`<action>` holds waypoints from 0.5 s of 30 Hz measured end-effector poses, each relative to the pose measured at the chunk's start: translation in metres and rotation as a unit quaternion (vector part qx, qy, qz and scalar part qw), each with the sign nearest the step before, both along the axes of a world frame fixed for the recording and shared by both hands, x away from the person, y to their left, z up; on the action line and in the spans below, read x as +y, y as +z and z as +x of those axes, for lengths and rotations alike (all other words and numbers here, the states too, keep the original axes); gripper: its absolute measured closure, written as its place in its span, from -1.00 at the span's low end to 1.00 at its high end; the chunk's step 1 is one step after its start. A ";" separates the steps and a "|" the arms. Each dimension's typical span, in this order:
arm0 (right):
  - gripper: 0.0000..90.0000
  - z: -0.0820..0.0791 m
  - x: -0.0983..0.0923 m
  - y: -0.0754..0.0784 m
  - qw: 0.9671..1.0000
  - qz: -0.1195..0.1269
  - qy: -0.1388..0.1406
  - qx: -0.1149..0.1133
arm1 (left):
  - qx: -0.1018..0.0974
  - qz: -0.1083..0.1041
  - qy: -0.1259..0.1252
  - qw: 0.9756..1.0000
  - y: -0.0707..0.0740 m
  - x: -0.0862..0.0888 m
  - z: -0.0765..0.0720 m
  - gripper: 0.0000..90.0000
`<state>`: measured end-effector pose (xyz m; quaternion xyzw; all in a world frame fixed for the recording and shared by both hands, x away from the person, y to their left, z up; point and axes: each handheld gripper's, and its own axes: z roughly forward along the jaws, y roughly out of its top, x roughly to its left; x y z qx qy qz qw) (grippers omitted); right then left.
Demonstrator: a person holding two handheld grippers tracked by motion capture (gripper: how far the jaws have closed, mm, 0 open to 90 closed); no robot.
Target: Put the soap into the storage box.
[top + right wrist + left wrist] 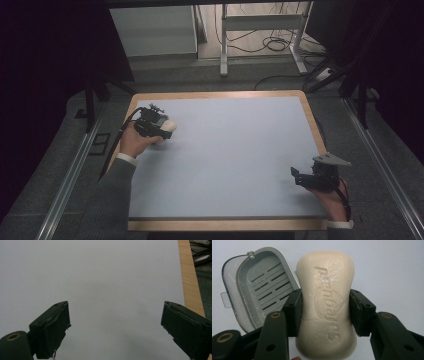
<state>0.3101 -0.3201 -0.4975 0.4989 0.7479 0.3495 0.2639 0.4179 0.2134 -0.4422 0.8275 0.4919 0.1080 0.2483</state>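
Left gripper view has the left gripper (325, 312) clamped across the waist of a cream oblong soap bar (327, 302), long axis pointing away, beside an open grey slotted soap dish (259, 287), while the right gripper (115, 327) gapes empty.

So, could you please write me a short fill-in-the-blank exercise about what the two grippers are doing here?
1. The left gripper is shut on a bar of ____.
2. The soap is held above a grey soap ____ with slots.
3. The right gripper has its jaws ____, with nothing between them.
4. The grey mat lies on a table with a ____ edge.

Missing words: soap; dish; open; wooden
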 end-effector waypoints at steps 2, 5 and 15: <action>-0.82 0.000 0.000 0.000 1.000 0.001 0.001 -0.001 | 0.001 -0.003 0.006 1.000 0.000 0.001 0.001 0.10; -0.82 0.000 0.001 0.000 1.000 0.000 0.002 -0.001 | 0.001 -0.003 0.010 1.000 0.000 0.004 0.004 0.10; -0.82 0.000 0.001 0.000 1.000 -0.002 0.002 0.000 | 0.014 -0.004 0.035 0.999 -0.005 0.015 0.018 0.10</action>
